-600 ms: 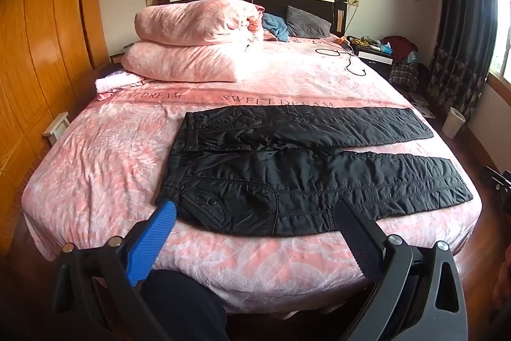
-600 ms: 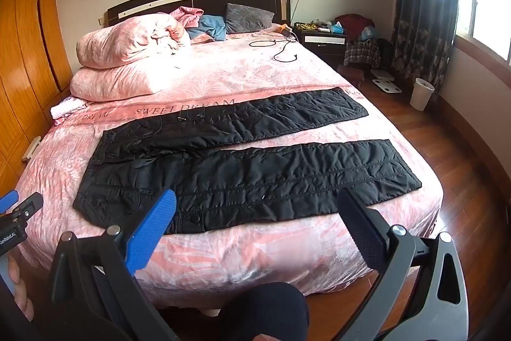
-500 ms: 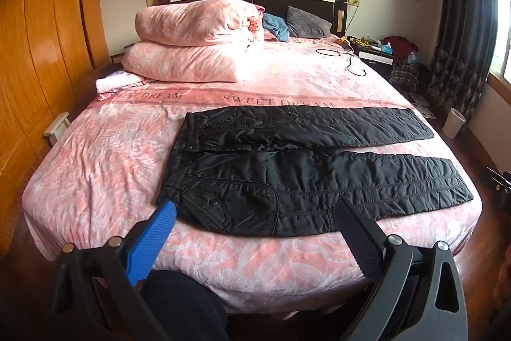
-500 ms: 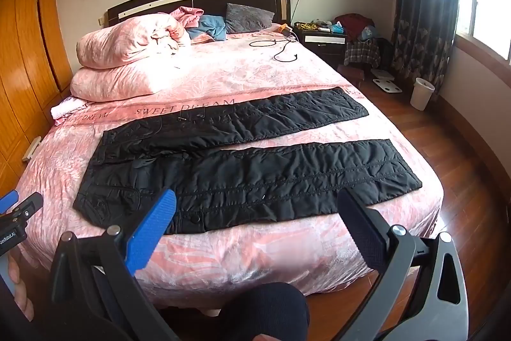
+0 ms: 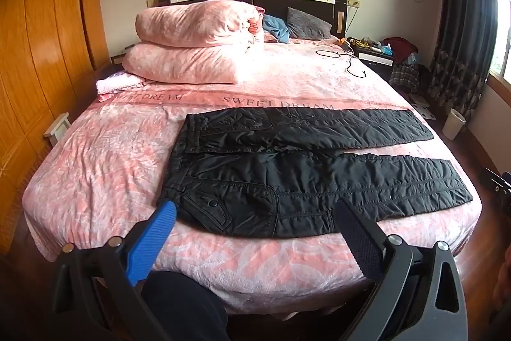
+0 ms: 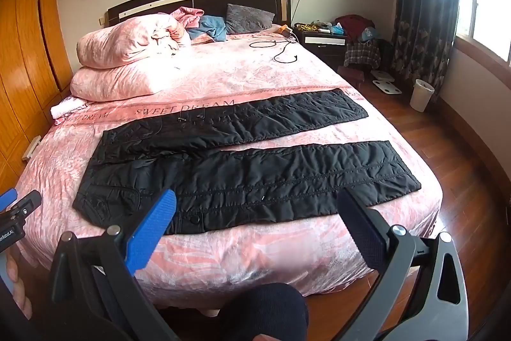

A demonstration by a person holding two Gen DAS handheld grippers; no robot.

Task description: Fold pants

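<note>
1. Pants [image 5: 306, 178] lie flat across the near half of the bed [image 5: 95, 181], waistband toward my left, both legs running out to the right and spread apart in a narrow V. I judge that layout is deliberate: with the legs separated, one can be laid over the other for the first fold.
2. My left claw [image 5: 255, 222] hangs short of the mattress edge, fingers wide apart and holding nothing, lined up with the hip and pocket [image 5: 207, 206] end. That puts it where the waistband corner is nearest.
3. My right claw [image 6: 255, 213] is likewise spread open and empty, off the near edge, facing the middle of the nearer leg with the cuff [image 6: 402, 168] further right.
4. Folding has not begun, as I read it; both claws are apart from the cloth.
5. Stacked quilt [image 5: 198, 24] and a loose cable [image 5: 348, 63] sit up by the headboard, well clear of the pants, so nothing crowds the fold.
6. Quilted fabric looks thick and slippery; I would expect to need a deep pinch.
</note>
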